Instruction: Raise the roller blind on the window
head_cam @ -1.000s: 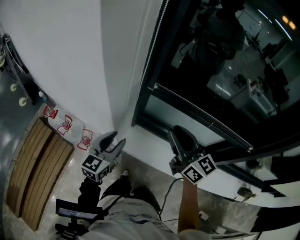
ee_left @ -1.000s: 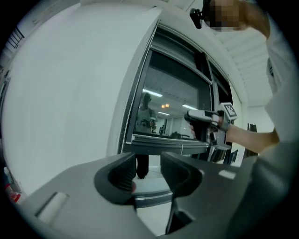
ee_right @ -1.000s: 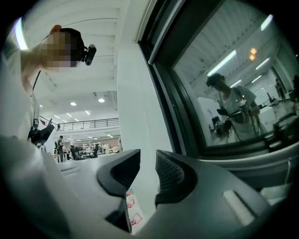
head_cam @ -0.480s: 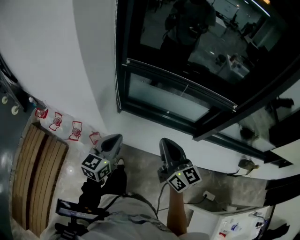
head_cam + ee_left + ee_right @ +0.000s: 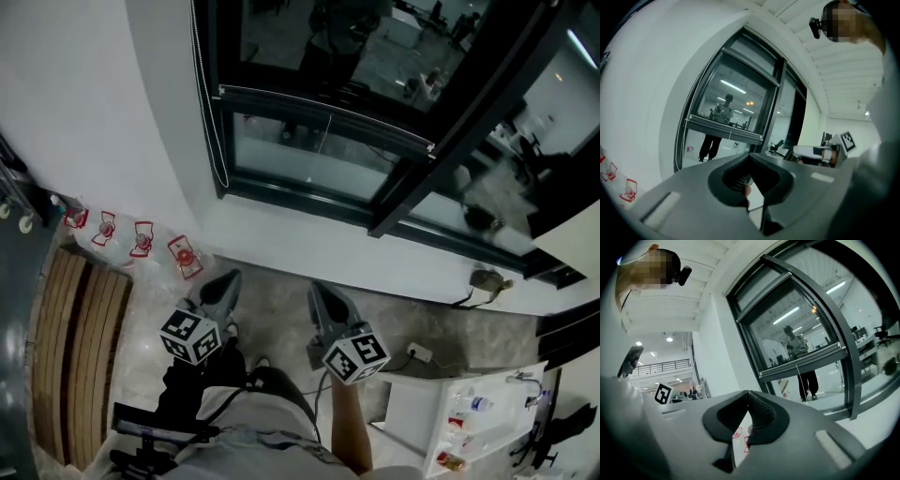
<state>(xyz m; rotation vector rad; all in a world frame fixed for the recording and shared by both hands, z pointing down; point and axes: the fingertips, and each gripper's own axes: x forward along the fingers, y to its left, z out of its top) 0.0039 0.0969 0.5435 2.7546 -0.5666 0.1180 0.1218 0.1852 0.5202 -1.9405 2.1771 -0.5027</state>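
window (image 5: 309,155): glass bare as far as shown, roller blind unseen | bead chain (image 5: 221,141) hangs at left frame | left gripper (image 5: 223,284), right gripper (image 5: 320,298): jaws together, empty, well apart from chain | fits blind already up, or chain pull pending

along the floor's (image 5: 274,305) edge by the white wall (image 5: 94,112) i see four red-printed clear packs (image 5: 142,239); wooden slats (image 5: 80,352) lie at my left, a white tray (image 5: 412,412) of small bottles (image 5: 472,405) at my right.

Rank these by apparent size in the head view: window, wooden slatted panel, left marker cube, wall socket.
1. window
2. wooden slatted panel
3. left marker cube, enlarged by nearness to the camera
4. wall socket, smallest
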